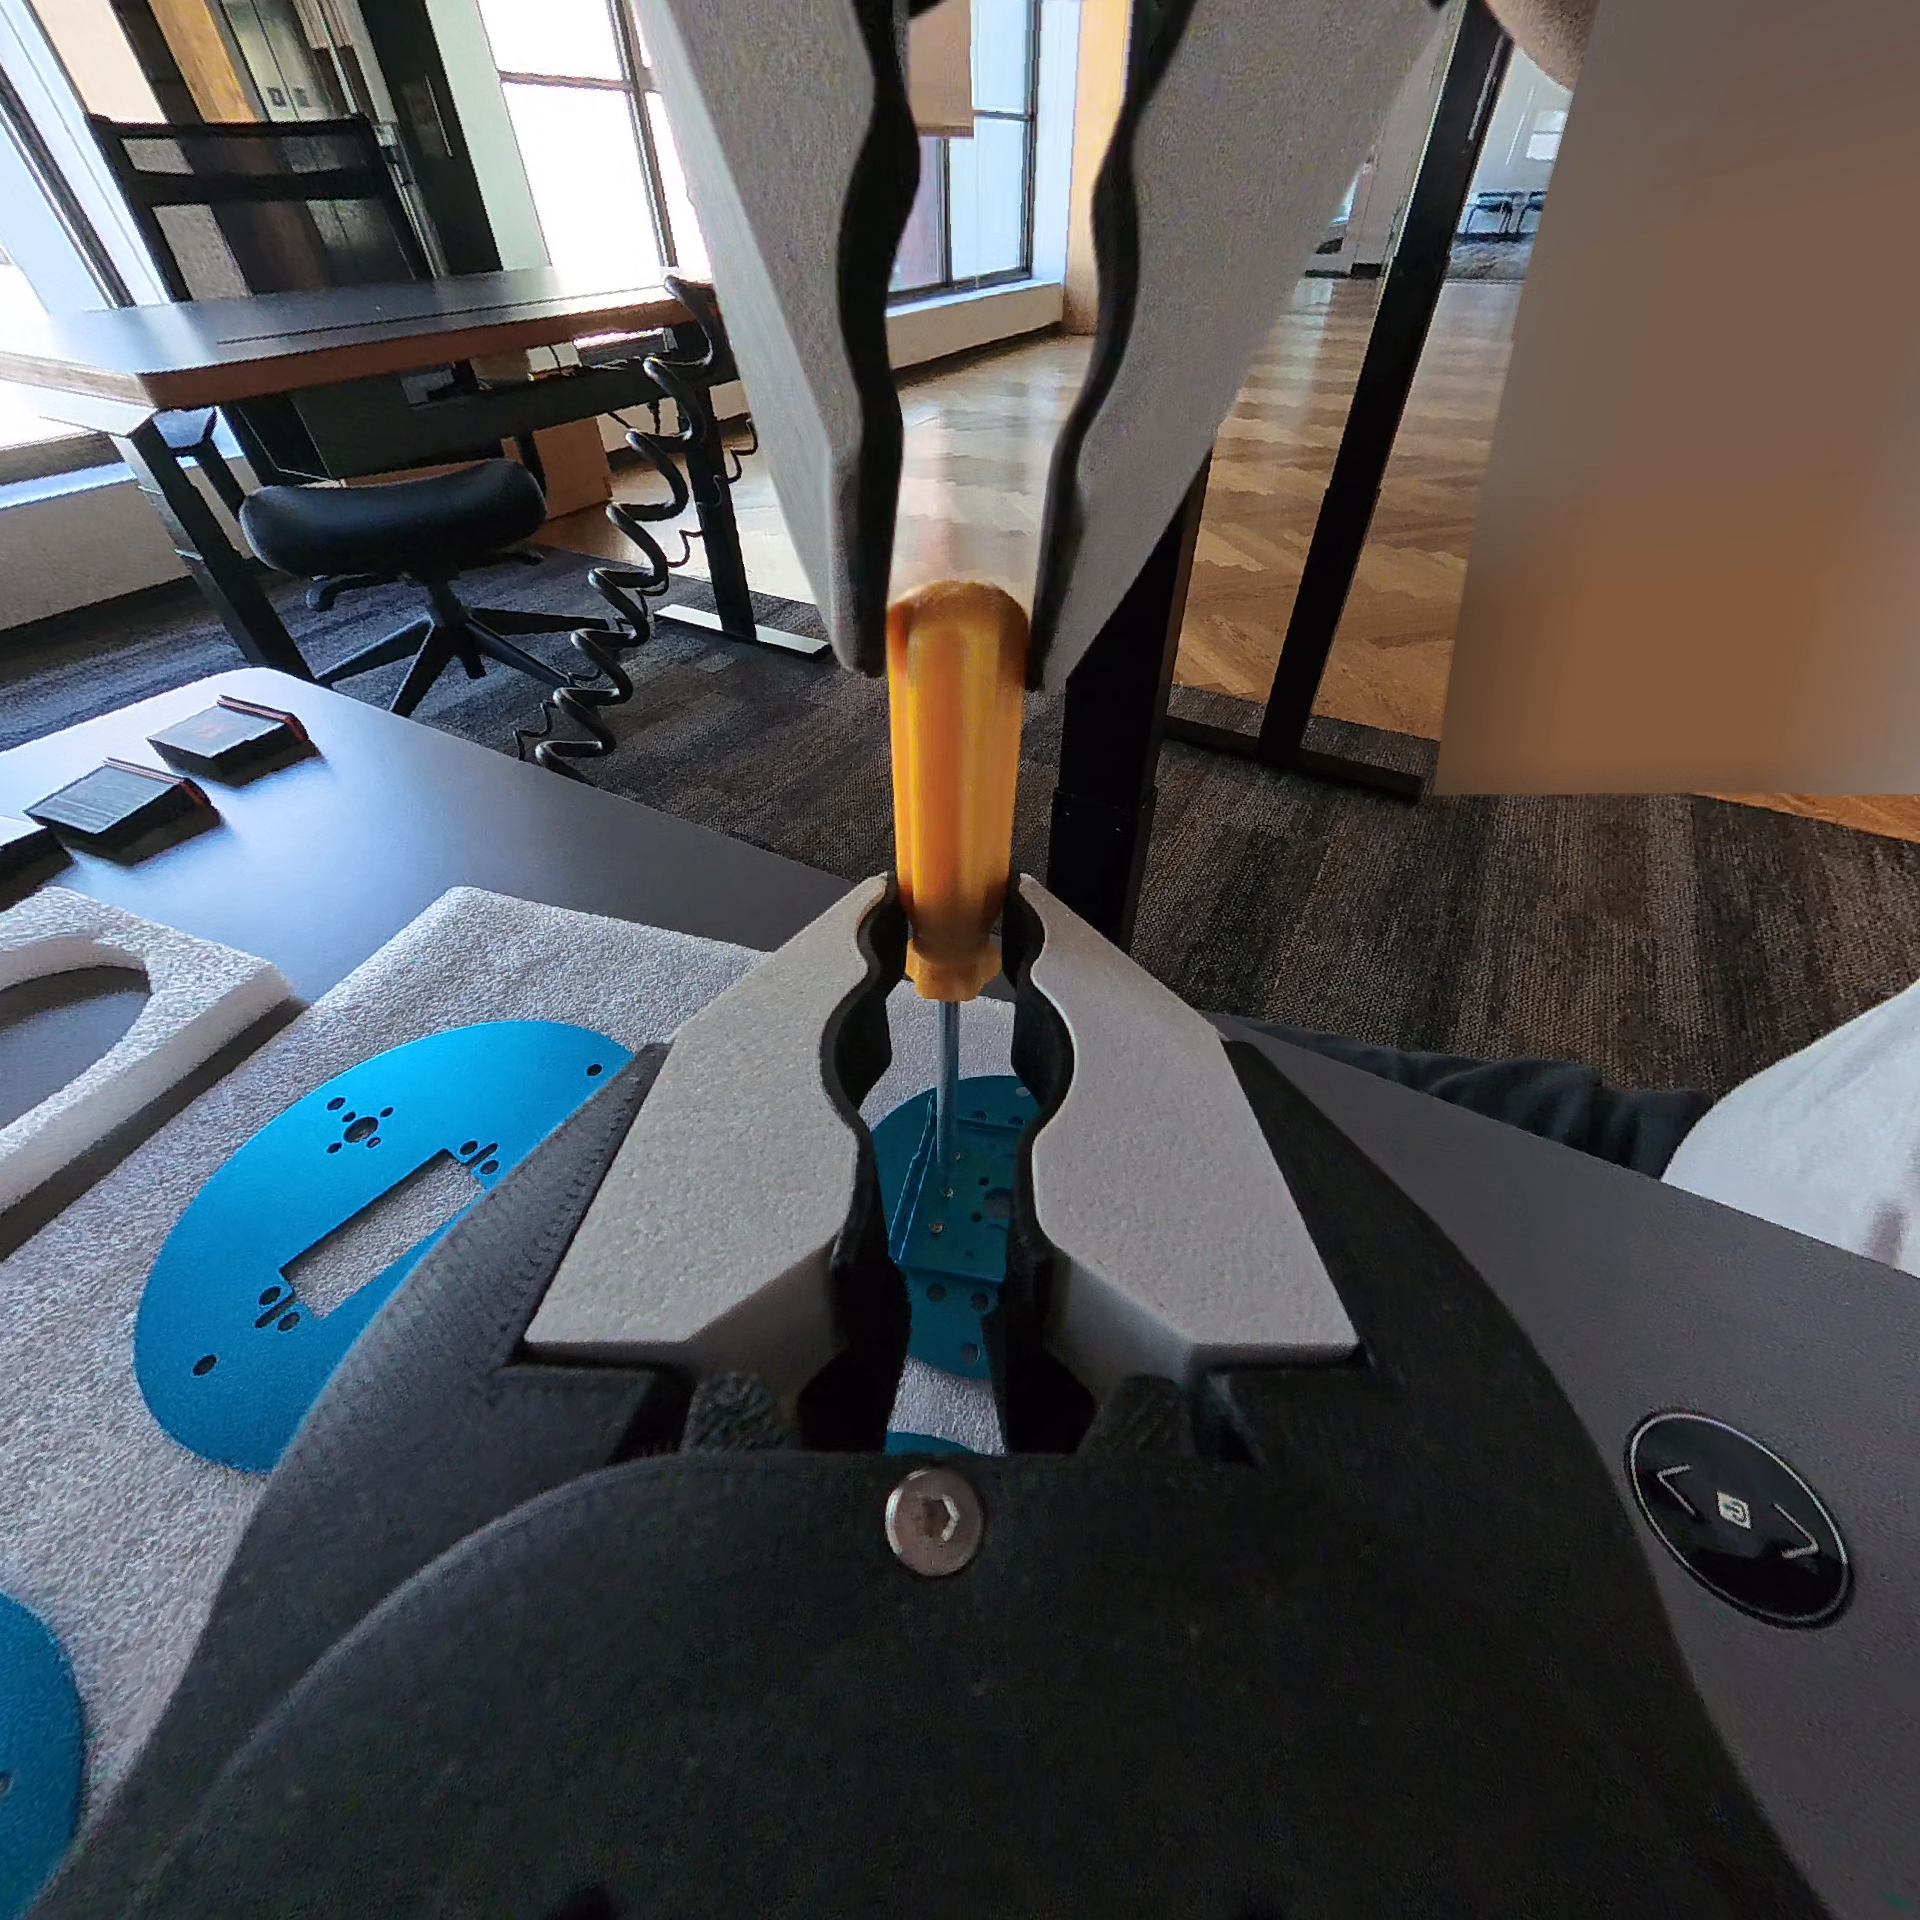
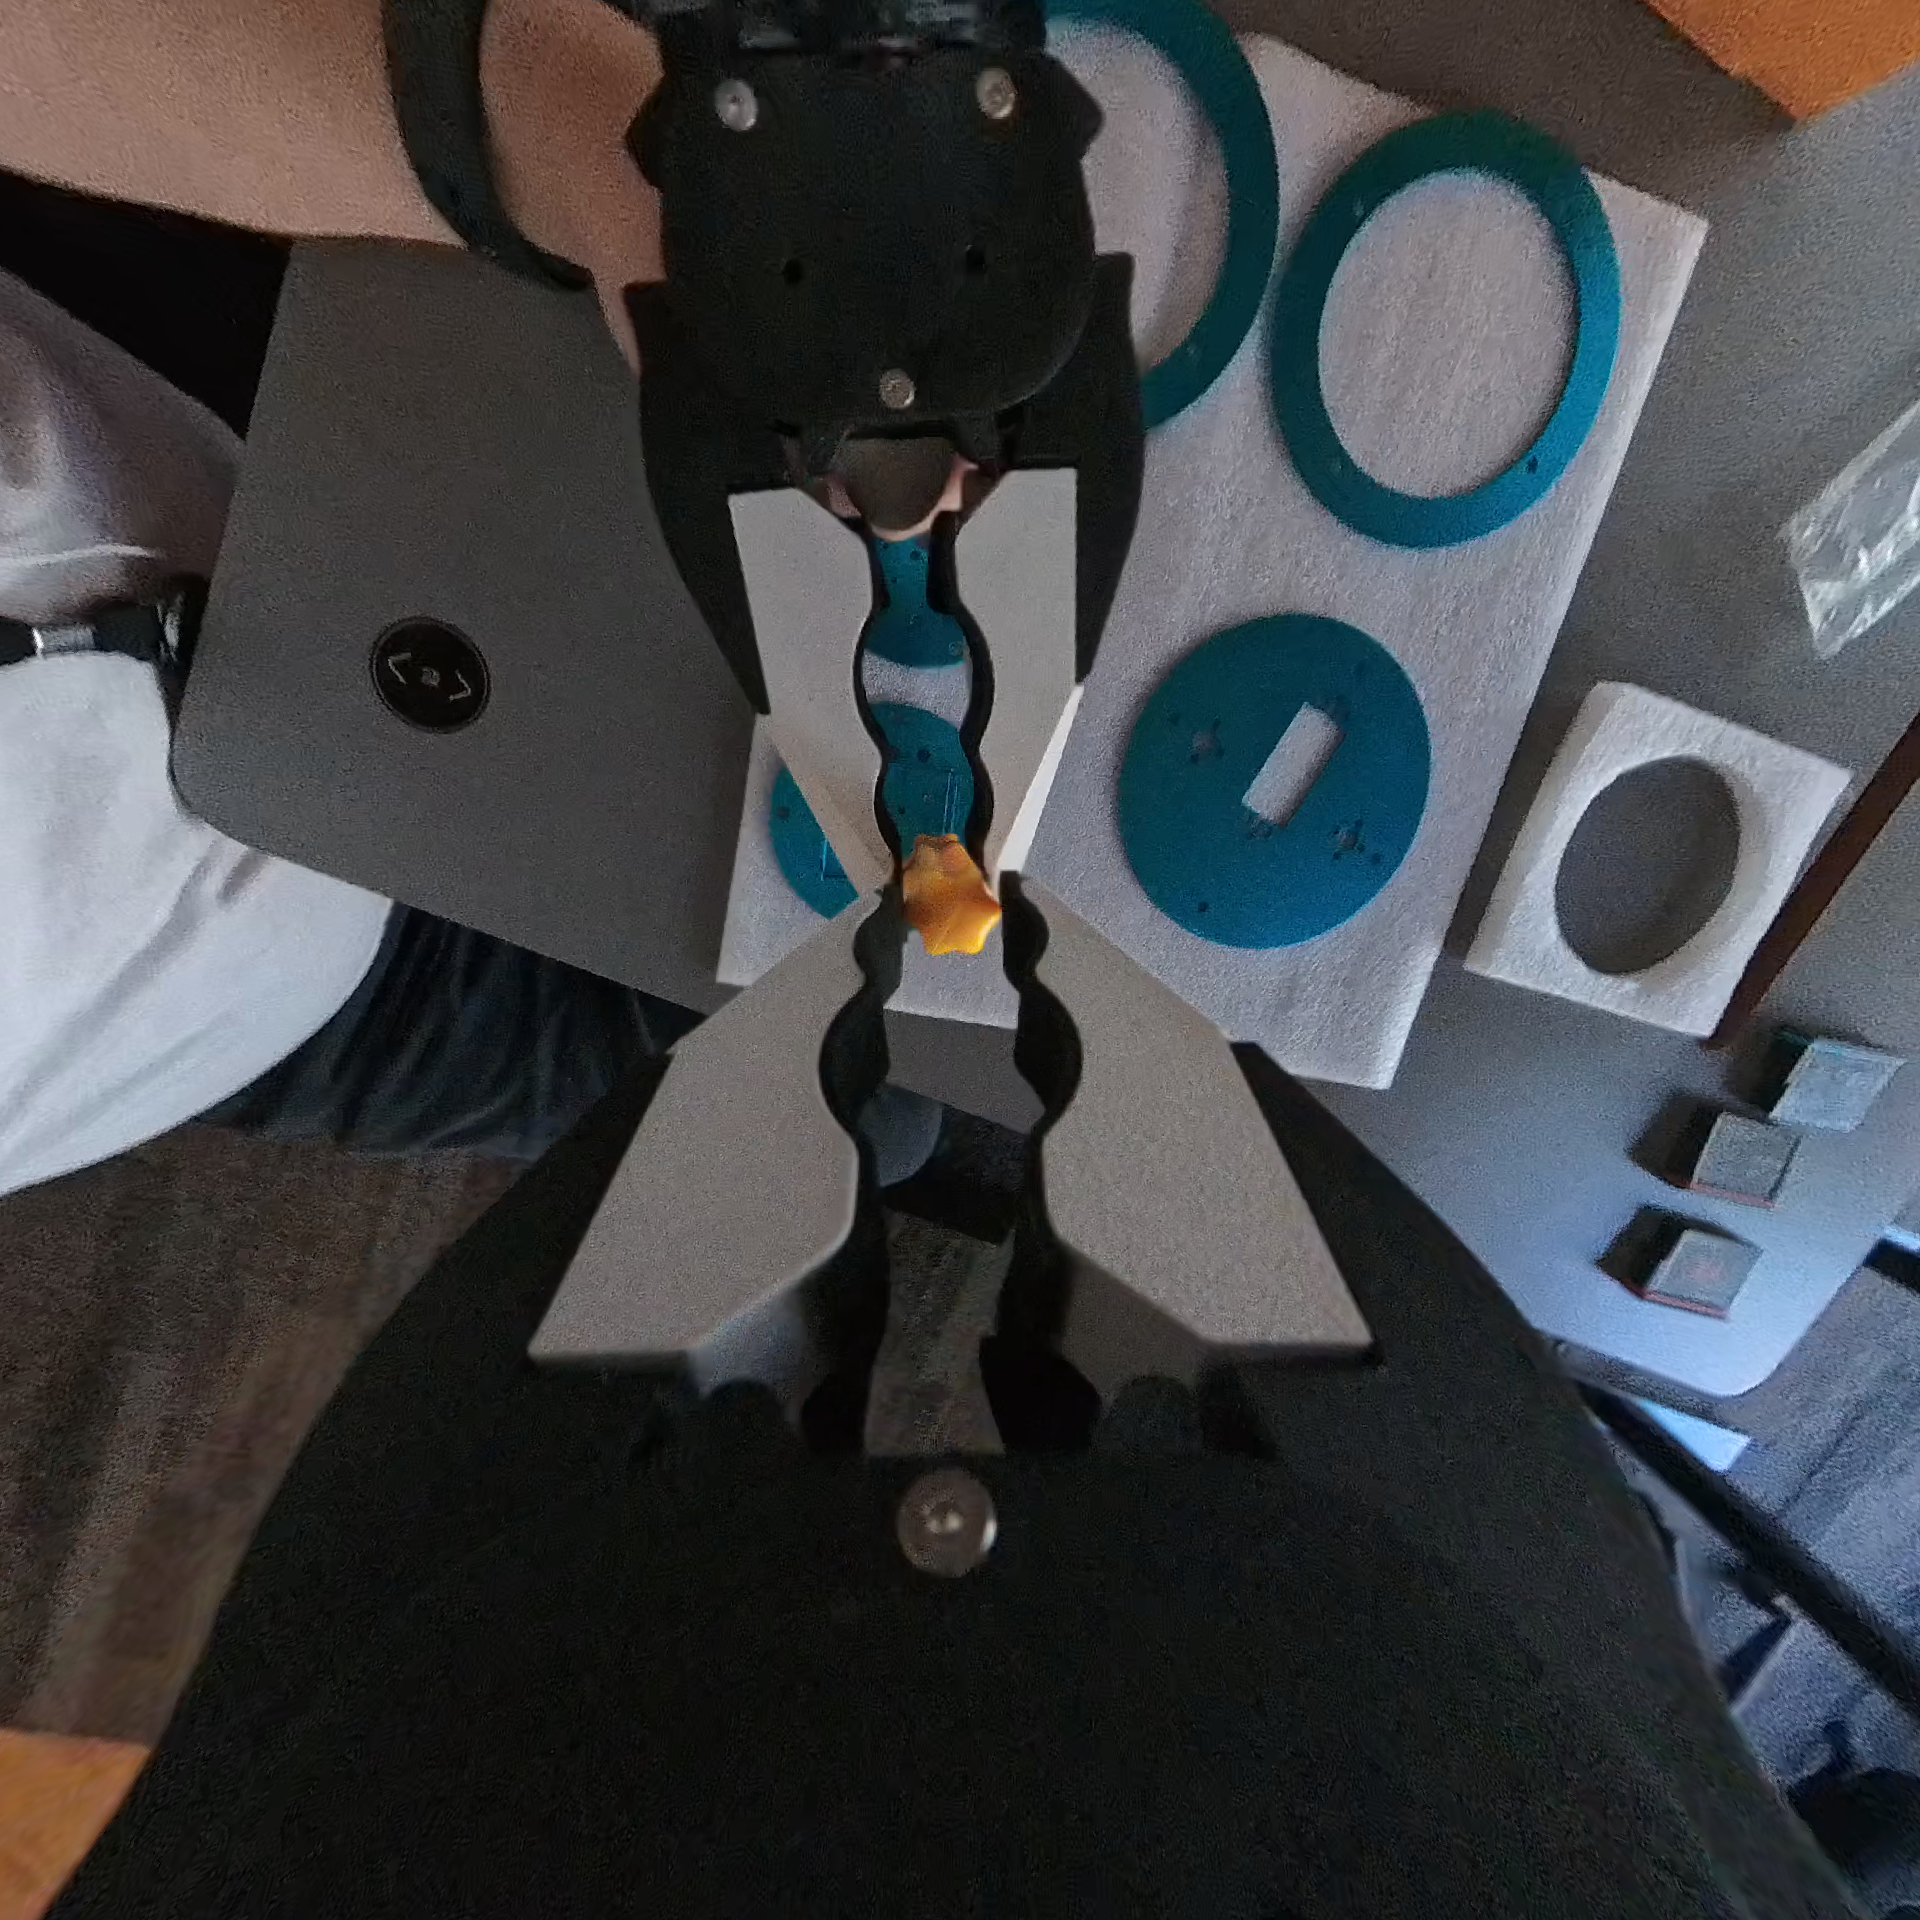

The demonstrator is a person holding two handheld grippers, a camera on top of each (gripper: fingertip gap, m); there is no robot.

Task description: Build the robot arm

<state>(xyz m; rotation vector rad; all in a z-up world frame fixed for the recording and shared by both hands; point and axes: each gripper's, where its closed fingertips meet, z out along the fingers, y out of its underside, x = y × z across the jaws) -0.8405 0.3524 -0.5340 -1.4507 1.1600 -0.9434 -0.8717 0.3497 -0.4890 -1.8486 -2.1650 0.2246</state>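
An orange-handled screwdriver (image 1: 951, 790) stands upright, its thin shaft reaching down to a small blue perforated bracket (image 1: 940, 1216) on a blue disc. My left gripper (image 1: 951, 899) is shut on the lower end of the handle. My right gripper (image 1: 956, 665) comes down from above and is shut on the handle's top. In the right wrist view I look straight down on the handle end (image 2: 948, 902) between my right gripper's fingertips (image 2: 940, 920), with the left gripper (image 2: 935, 847) reaching in from the far side. The screwdriver tip is hidden by the fingers there.
A white foam mat (image 2: 1351, 582) holds a blue slotted disc (image 2: 1273, 790) and blue rings (image 2: 1444, 332). A foam block with an oval hole (image 2: 1652, 862), small black blocks (image 2: 1745, 1153) and a plastic bag (image 2: 1860, 540) lie nearby. A person in white (image 2: 104, 831) stands by the table edge. About 5 cm separates my left fingertips from my right. My left gripper's tips are some 8 cm from the small blue perforated bracket (image 1: 940, 1216). It turns up in the right wrist view (image 2: 922, 799) as well.
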